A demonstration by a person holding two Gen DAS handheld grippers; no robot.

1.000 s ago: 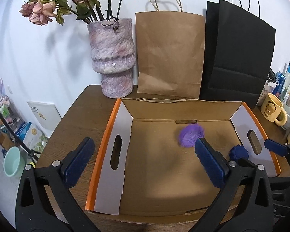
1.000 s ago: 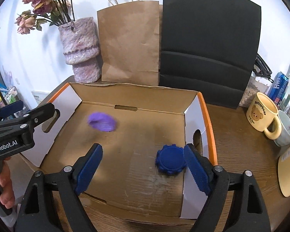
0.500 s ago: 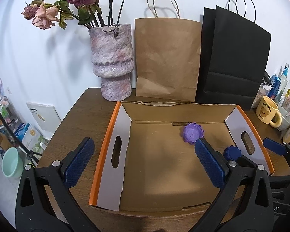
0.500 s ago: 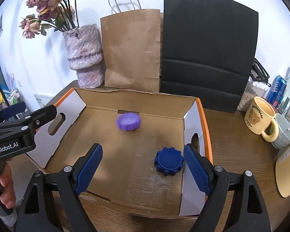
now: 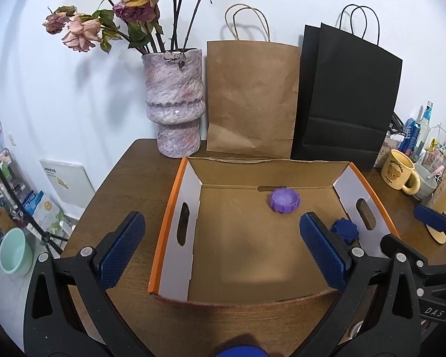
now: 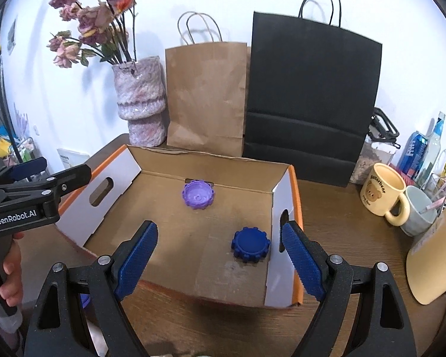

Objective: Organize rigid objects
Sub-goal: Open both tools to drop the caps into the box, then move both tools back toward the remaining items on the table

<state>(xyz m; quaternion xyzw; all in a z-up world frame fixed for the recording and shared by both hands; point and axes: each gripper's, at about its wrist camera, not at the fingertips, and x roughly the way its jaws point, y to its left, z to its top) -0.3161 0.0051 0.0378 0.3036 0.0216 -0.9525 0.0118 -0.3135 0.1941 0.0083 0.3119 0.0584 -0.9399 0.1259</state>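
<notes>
Currently: 2 caps lie in the box (image 6: 294,196), neither held. Purple cap (image 6: 198,194), hollow side up, sits at centre frame against the far wall; blue cap (image 6: 250,245), flat side up, lies lower right beside the right wall's handle slot. Left gripper (image 5: 220,253) and right gripper (image 6: 220,258) both hover released at lower frame, jaws wide, clear of the box. Step, by judgement: between placements; the next move calls for fetching another piece, possibly the blue shape at the left view's bottom edge, too cropped to identify. Surface: brown wooden table (image 5: 128,178). Room: vase (image 5: 174,104) of dried roses upper left, brown bag (image 5: 251,98), black bag (image 5: 349,98), mug (image 6: 382,192) at right, white wall behind.
</notes>
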